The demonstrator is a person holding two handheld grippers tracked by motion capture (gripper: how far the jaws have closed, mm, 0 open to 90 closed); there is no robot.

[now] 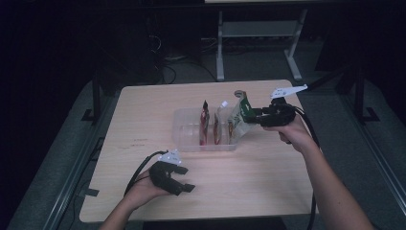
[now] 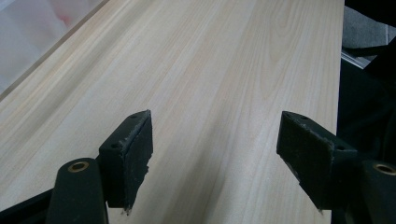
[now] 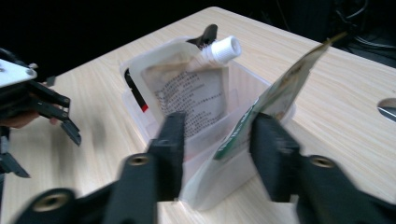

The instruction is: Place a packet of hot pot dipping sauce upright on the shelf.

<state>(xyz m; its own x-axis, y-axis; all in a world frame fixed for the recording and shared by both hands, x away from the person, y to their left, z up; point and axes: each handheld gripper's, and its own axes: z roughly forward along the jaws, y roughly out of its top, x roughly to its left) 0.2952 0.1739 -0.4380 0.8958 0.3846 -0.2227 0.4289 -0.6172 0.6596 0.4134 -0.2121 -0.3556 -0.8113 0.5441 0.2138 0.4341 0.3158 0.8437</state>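
A clear plastic bin [image 1: 184,116] [image 3: 133,77] stands mid-table with three spouted pouches upright in it. The green pouch [image 1: 241,114] [image 3: 280,93] leans at the bin's right end, its upper edge between the parted jaws of my right gripper [image 1: 253,115] [image 3: 219,125]; the pouch lies near one jaw and the other stands clear of it. Beside it are a white-capped pouch [image 1: 219,122] [image 3: 187,88] and a black-capped red pouch [image 1: 205,123]. My left gripper [image 1: 184,178] [image 2: 215,133] rests open over bare wood near the table's front left, nothing between its pads.
The light wooden table [image 1: 143,120] has a round cable hole [image 1: 238,93] [image 3: 387,108] behind the bin. Its right edge shows close in the left gripper view. A white desk frame [image 1: 220,48] stands on the dark floor beyond the table.
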